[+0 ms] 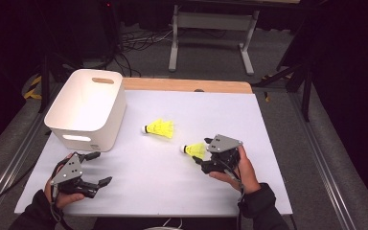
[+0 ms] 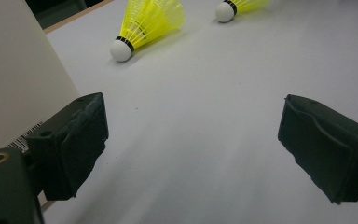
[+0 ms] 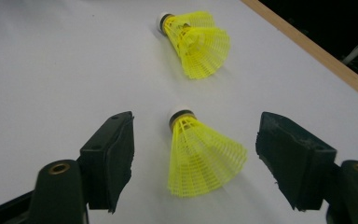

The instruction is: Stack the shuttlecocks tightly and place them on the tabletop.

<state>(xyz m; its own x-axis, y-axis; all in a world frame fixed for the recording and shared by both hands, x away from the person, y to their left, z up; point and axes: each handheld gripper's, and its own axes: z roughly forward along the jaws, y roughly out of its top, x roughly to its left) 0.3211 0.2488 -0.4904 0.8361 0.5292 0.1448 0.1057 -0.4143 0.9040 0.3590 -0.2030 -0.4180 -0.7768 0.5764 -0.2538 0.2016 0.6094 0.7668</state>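
— Right gripper [image 1: 202,152] first: what is it doing?

— Held in the person's right hand [image 1: 242,167] near the front right of the white table [image 1: 172,172], jaws spread wide. In the right gripper view the nearer shuttlecock [image 3: 200,154] lies between the two jaws, cork pointing away from the camera, yellow skirt toward it, neither jaw touching it. So it is released, gripping nothing.

— And the other shuttlecock?

— The second shuttlecock [image 1: 160,128] lies on its side farther toward the middle of the table, cork end toward the bin. From the right gripper view it sits beyond the first one, well clear of the jaws.

— Left gripper?

— The left gripper [image 1: 98,168] is at the front left, in the person's left hand [image 1: 62,191], jaws also wide apart over bare tabletop, with nothing between them. Its own view shows both shuttlecocks far ahead.

— Where is the bin?

— The white bin [image 1: 87,108] stands at the table's far left corner, just beyond the left gripper; its wall shows at the left edge of the left gripper view. Whether anything is inside, I cannot tell.
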